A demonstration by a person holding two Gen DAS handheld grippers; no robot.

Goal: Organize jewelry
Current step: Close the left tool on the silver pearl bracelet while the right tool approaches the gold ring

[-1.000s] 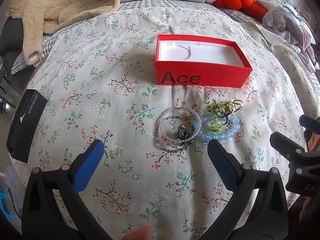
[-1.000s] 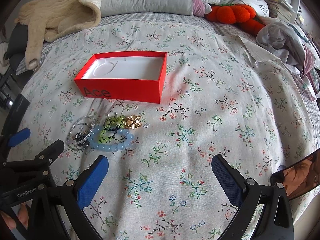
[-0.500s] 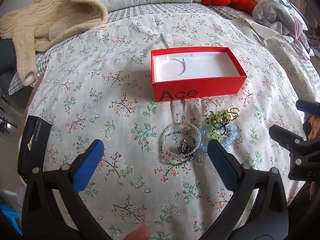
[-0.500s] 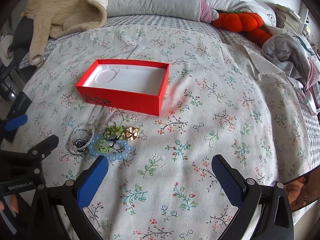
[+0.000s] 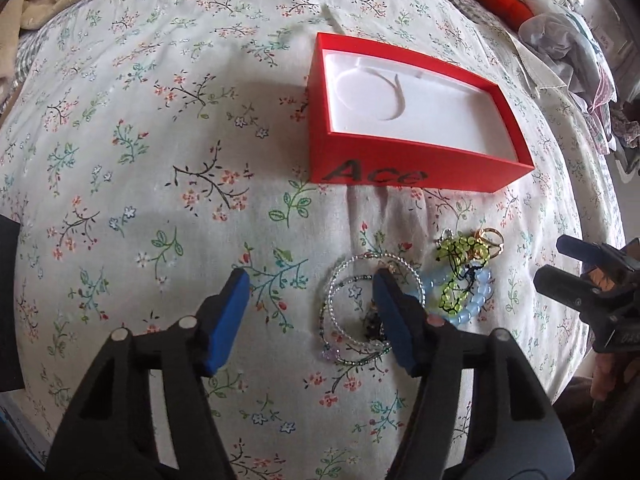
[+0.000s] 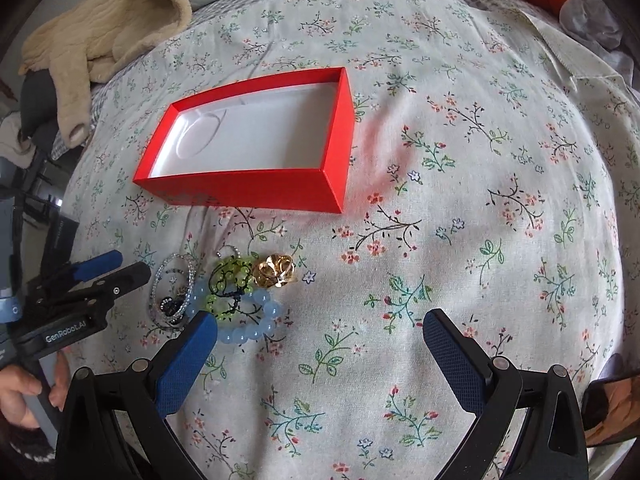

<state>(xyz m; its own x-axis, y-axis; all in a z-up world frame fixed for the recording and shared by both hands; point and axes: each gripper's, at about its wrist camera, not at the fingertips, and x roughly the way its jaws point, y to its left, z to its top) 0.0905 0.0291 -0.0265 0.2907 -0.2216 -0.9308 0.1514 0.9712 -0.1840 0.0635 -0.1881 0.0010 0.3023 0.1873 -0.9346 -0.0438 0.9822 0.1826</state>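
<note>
The left gripper point(image 5: 310, 312) is closing, fingers still apart, nothing clamped, over the clear beaded bracelets point(image 5: 372, 308) on the bed point(image 5: 160, 140). The right gripper point(image 6: 320, 344) gapes, empty. Reaching stage, I'd say; next, pinch one strand and carry it to the red box point(image 5: 404, 168) at one o'clock.

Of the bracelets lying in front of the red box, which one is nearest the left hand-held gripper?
The clear seed-bead coil bracelet with the dark charm. The left hand-held gripper, jaws closing, has one finger over its loops; the pale blue and green bracelets lie beyond.
</note>
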